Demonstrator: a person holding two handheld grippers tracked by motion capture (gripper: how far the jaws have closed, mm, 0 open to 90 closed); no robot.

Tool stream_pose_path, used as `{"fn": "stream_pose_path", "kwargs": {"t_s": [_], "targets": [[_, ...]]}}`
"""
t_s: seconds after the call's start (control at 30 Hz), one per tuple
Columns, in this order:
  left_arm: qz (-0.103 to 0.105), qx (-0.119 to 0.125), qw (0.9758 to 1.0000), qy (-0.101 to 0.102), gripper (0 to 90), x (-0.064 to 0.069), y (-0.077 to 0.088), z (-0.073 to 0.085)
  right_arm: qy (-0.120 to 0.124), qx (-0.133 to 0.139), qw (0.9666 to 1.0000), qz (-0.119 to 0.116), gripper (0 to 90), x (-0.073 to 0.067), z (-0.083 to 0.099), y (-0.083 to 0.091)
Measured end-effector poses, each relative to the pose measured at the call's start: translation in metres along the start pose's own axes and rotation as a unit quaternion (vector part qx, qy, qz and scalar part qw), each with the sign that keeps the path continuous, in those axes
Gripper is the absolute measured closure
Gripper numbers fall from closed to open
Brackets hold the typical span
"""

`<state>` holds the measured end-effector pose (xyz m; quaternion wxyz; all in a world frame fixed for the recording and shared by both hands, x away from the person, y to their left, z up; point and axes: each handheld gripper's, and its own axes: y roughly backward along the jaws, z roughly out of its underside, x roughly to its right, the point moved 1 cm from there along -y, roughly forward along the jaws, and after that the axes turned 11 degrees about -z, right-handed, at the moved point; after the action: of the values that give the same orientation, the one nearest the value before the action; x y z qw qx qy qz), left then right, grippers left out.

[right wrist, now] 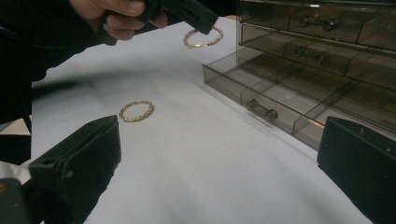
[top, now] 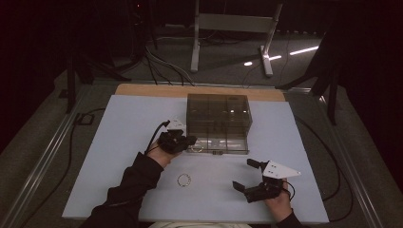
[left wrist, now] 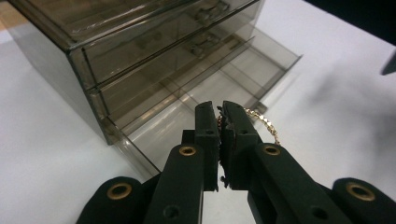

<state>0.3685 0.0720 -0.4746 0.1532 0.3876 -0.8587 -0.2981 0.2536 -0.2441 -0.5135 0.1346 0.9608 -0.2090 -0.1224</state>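
Observation:
A smoky clear drawer box (top: pixel 218 114) stands at the middle of the white board, its bottom drawer (top: pixel 218 144) pulled out. My left gripper (top: pixel 190 140) is shut on a gold beaded bracelet (left wrist: pixel 264 122), held just above the left end of the open drawer (left wrist: pixel 219 93); the bracelet (right wrist: pixel 203 37) hangs from the jaws. A second gold bracelet (top: pixel 184 180) lies flat on the board (right wrist: pixel 136 111) in front of the box. My right gripper (top: pixel 244 175) rests open at the front right, jaws wide apart with nothing between them.
The white board (top: pixel 119 156) lies on a table with a wooden strip (top: pixel 142 89) at its far edge. Two upper drawers (right wrist: pixel 322 23) are shut. Cables (top: pixel 71 142) run along the left side. A metal stand (top: pixel 233 28) is on the floor behind.

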Motion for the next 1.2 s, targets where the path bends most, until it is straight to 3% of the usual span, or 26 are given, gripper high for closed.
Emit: {"fn": "stream_pose_path", "kwargs": {"t_s": [0.27,0.5,0.6,0.67,0.73,0.8,0.83,0.93,1.2], "targets": [[-0.012,0.0,0.9993,0.036,87.2,-0.006,-0.018,-0.002,0.0,0.0,1.0,-0.001,0.0,0.0,0.0,0.0],[-0.04,-0.004,0.9974,0.061,87.2,-0.006,-0.032,-0.001,0.002,0.0,1.0,-0.003,0.0,-0.001,0.0,0.001],[-0.037,-0.011,0.996,0.08,87.1,-0.007,-0.041,0.002,0.0,0.0,1.0,-0.004,0.0,-0.001,0.0,0.001],[-0.031,-0.005,0.9963,0.08,86.0,-0.008,-0.044,0.005,0.001,0.0,1.0,-0.004,0.0,-0.001,0.0,0.001],[-0.03,-0.003,0.9959,0.085,74.4,-0.01,-0.046,0.006,0.002,0.0,1.0,-0.003,0.0,-0.001,0.0,0.001],[-0.026,-0.003,0.9956,0.089,71.2,-0.01,-0.044,0.007,0.001,0.001,1.0,-0.004,0.0,-0.001,0.0,0.002],[-0.027,-0.001,0.9958,0.088,65.1,-0.01,-0.042,0.007,0.001,0.001,1.0,-0.003,0.0,-0.001,0.0,0.002],[-0.027,0.002,0.9966,0.078,60.8,-0.007,-0.038,0.006,0.002,-0.001,1.0,-0.004,0.0,-0.001,0.0,0.001],[-0.028,0.012,0.9954,0.091,42.3,-0.008,-0.027,0.007,0.0,-0.001,1.0,-0.004,0.0,-0.001,0.0,0.001]]}}
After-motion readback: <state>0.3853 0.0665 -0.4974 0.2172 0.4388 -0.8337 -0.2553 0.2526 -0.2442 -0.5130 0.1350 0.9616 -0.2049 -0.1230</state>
